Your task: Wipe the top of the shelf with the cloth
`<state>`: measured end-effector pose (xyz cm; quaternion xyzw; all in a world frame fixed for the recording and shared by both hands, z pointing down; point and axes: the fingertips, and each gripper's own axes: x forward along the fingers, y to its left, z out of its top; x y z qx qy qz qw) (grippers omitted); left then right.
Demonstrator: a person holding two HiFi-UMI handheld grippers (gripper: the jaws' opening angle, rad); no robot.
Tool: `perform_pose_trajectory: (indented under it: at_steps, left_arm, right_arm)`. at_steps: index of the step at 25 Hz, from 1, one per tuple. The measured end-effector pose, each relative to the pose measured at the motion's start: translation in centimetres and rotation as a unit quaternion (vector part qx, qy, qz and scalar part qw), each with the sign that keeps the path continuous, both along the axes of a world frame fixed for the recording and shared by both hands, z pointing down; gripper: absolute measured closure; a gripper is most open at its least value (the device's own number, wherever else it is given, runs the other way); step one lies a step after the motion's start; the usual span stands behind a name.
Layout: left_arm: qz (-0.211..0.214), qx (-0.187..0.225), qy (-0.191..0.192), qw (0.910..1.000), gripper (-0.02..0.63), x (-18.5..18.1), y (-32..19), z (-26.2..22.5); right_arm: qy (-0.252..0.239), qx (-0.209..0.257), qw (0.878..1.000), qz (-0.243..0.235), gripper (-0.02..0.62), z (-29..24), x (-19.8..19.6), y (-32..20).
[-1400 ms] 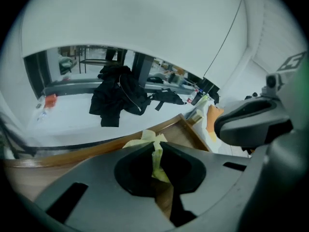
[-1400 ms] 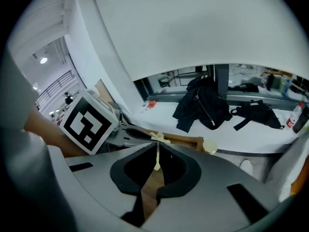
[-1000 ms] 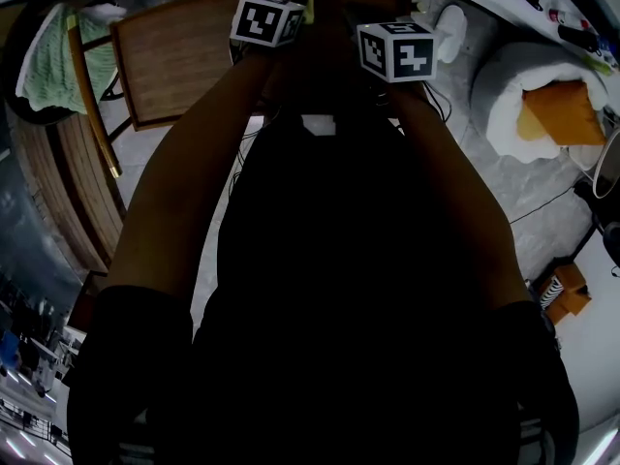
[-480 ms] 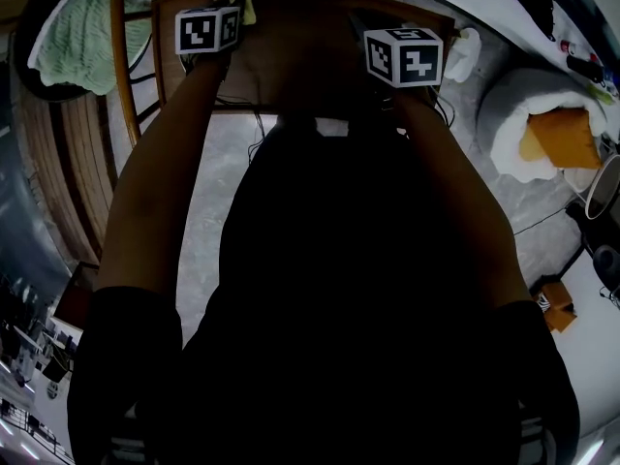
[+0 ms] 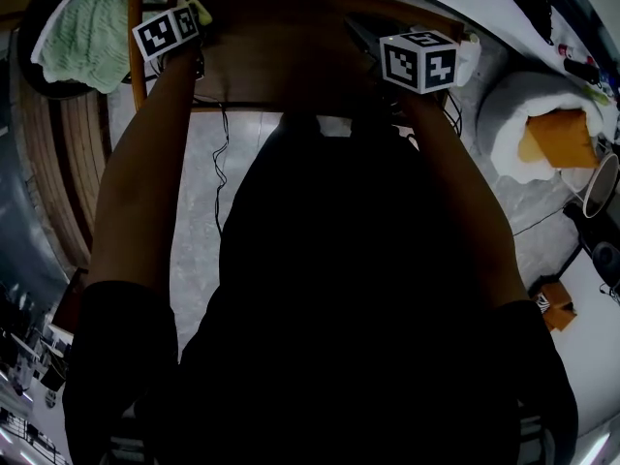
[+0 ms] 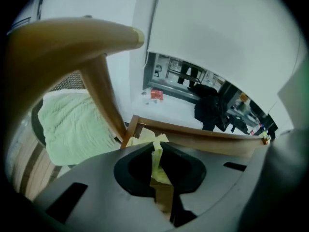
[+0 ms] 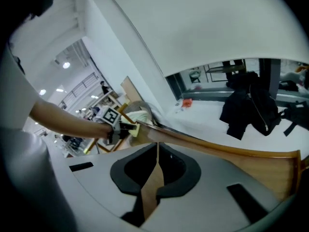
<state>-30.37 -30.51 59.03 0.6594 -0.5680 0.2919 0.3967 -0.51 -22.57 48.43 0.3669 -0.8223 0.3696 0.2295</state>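
Note:
The wooden shelf top (image 5: 281, 46) runs across the top of the head view. My left gripper (image 5: 191, 17) is at its left end, shut on a yellow-green cloth (image 5: 201, 10) that rests on the wood. In the left gripper view the cloth (image 6: 157, 159) is pinched between the closed jaws, with the shelf's edge (image 6: 203, 138) just beyond. My right gripper (image 5: 378, 46) is over the shelf's right part. Its jaws meet with nothing between them (image 7: 157, 151). The right gripper view also shows the left gripper (image 7: 116, 120) and the cloth (image 7: 134, 128) far along the shelf (image 7: 231, 153).
A round chair with a green knitted cushion (image 5: 73, 37) stands close to the shelf's left end, its curved wooden back (image 6: 72, 37) near my left gripper. A white beanbag with an orange cushion (image 5: 542, 114) lies to the right. Cables (image 5: 221, 163) trail on the floor.
My left gripper has slid left along the shelf top with the cloth, from near the middle to the left end. The right gripper has stayed almost in place.

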Motion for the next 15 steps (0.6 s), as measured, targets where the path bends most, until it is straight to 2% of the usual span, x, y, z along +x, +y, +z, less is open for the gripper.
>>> perform_pose_trajectory:
  at_steps: [3,5,8,10,12,13,15]
  left_arm:
    - [-0.024,0.008,0.009,0.9996,0.575,-0.5,-0.5,-0.2]
    - [-0.022,0.01,0.024,0.9994,0.575,-0.7,0.2,-0.2]
    - [0.016,0.051,0.103,0.9932,0.575,1.8,0.3,-2.6]
    - [0.067,0.098,0.163,0.9794,0.575,5.7,0.8,-6.3]
    - [0.114,0.143,0.218,0.9586,0.575,10.0,2.7,-10.8]
    - [0.133,0.162,0.241,0.9476,0.575,11.9,3.9,-13.2]
    - [0.162,0.197,0.277,0.9265,0.575,15.1,6.1,-18.1]
  right_arm:
    - [-0.09,0.028,0.995,-0.026,0.565,-3.9,0.4,0.5]
    - [-0.163,0.053,0.985,-0.025,0.565,-7.5,2.3,1.0]
    - [-0.247,0.13,0.96,-0.004,0.565,-14.1,7.5,1.6]
    - [-0.275,0.202,0.94,0.019,0.564,-18.6,11.9,2.6]
    - [-0.295,0.265,0.917,0.039,0.563,-22.9,15.9,4.7]
    - [-0.314,0.291,0.903,0.04,0.565,-25.4,17.4,6.2]
    - [-0.367,0.339,0.866,0.02,0.565,-31.1,19.1,9.9]
